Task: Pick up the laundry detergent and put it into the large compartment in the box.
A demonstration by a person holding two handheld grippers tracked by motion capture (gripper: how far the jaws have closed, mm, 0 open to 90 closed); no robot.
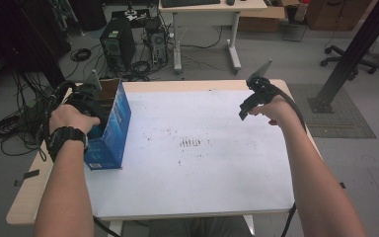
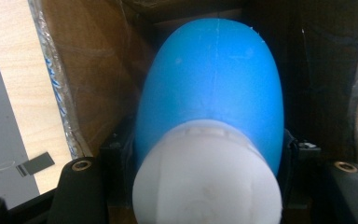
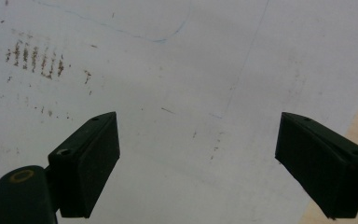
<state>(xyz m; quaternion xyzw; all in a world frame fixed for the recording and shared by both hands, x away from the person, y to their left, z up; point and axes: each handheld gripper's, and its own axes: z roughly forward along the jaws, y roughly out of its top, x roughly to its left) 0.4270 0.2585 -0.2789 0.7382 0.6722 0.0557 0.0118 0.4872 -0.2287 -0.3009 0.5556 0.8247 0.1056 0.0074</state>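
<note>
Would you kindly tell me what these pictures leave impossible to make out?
- Left tool, high view: its jaws are hidden inside the blue box.
- Blue bottle, left gripper view: its far end is lost in the box's dark; its white cap is cut by the bottom edge.
- Print on the box, high view: too small.

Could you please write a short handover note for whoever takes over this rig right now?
Left gripper: inside the open blue box at the table's left edge, shut on a blue bottle with a white cap.
Right gripper: open, empty, held above the white sheet near the right edge.
Done: bottle gripped within the box.
Left: whether it is going in or coming out cannot be told; finish that move, then release. The right gripper looks free to steady the box.
</note>
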